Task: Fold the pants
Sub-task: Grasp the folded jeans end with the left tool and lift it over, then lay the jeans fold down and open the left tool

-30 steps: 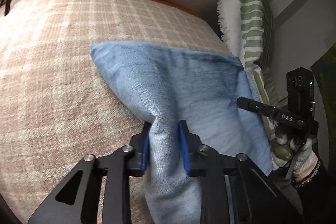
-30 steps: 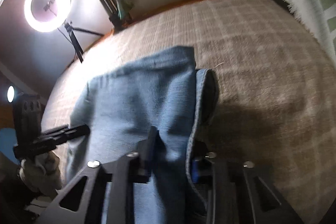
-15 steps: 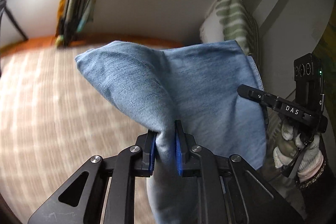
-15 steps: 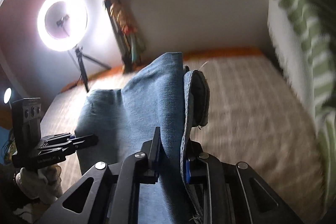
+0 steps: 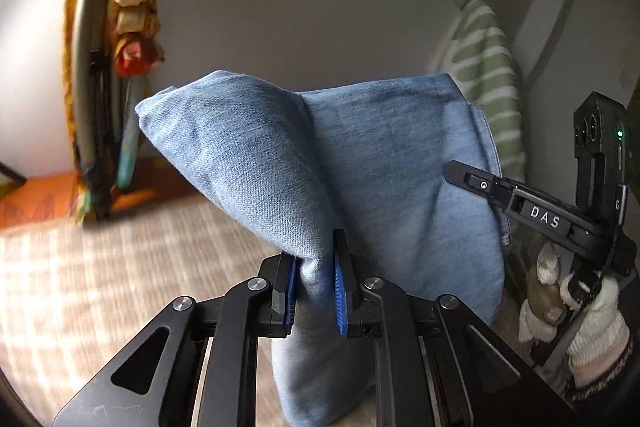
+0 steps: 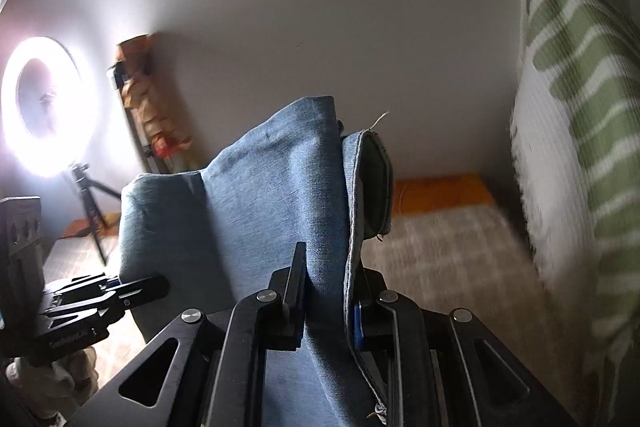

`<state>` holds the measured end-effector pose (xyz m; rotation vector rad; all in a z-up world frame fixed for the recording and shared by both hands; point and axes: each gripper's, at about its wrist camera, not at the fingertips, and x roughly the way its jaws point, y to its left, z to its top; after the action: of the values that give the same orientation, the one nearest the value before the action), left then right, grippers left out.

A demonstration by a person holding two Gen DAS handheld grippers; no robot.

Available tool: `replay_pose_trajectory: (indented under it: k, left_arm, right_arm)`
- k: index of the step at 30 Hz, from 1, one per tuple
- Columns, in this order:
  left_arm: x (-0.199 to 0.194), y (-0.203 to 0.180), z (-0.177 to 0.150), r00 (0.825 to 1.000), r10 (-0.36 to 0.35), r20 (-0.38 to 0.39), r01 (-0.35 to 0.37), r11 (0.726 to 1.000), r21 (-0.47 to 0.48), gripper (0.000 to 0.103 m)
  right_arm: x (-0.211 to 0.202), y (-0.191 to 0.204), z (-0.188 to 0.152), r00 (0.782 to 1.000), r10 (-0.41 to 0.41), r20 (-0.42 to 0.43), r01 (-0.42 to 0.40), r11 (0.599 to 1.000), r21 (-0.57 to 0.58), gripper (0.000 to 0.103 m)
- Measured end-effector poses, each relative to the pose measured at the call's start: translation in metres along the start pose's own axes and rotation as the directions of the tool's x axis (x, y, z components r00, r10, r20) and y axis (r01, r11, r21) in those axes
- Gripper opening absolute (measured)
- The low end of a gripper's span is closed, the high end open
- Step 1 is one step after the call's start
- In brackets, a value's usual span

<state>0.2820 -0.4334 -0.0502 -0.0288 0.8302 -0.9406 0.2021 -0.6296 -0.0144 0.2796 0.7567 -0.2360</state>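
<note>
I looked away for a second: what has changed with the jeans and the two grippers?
Both grippers, left and right, have lifted the jeans off the checked bedcover into the air. Their jaws closed a little tighter on the denim. Unchanged: each still pinches its fold; the striped pillow hasn't moved.

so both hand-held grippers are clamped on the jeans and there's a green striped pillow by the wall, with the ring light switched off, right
Not quite: the ring light is on, glowing bright in the right wrist view. The rest holds: both the left hand-held gripper and right hand-held gripper clamp the jeans, and the pillow is by the wall.
</note>
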Motion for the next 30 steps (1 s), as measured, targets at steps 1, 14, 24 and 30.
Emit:
replay_pose_trajectory:
  k: [1, 14, 24, 30]
  left_arm:
    - [0.008, 0.002, 0.004, 1.0, 0.008, -0.004, -0.008, 1.0, -0.001, 0.013]
    - [0.057, 0.013, 0.002, 0.989, 0.134, -0.06, -0.133, 0.991, 0.025, 0.018]
    - [0.015, 0.01, -0.005, 0.992, 0.125, -0.013, -0.125, 0.99, 0.059, 0.052]
    - [-0.03, -0.001, -0.01, 0.993, 0.11, 0.035, -0.112, 0.991, 0.066, 0.066]
  right_arm:
    - [0.009, -0.003, 0.004, 1.0, -0.009, -0.007, 0.009, 1.0, 0.004, 0.016]
    - [0.09, -0.012, 0.002, 0.976, -0.199, -0.084, 0.195, 0.979, -0.051, 0.037]
    - [0.06, -0.014, -0.013, 0.983, -0.175, -0.058, 0.173, 0.984, -0.036, 0.067]
    - [0.018, 0.004, -0.025, 0.988, -0.15, -0.022, 0.149, 0.988, -0.027, 0.079]
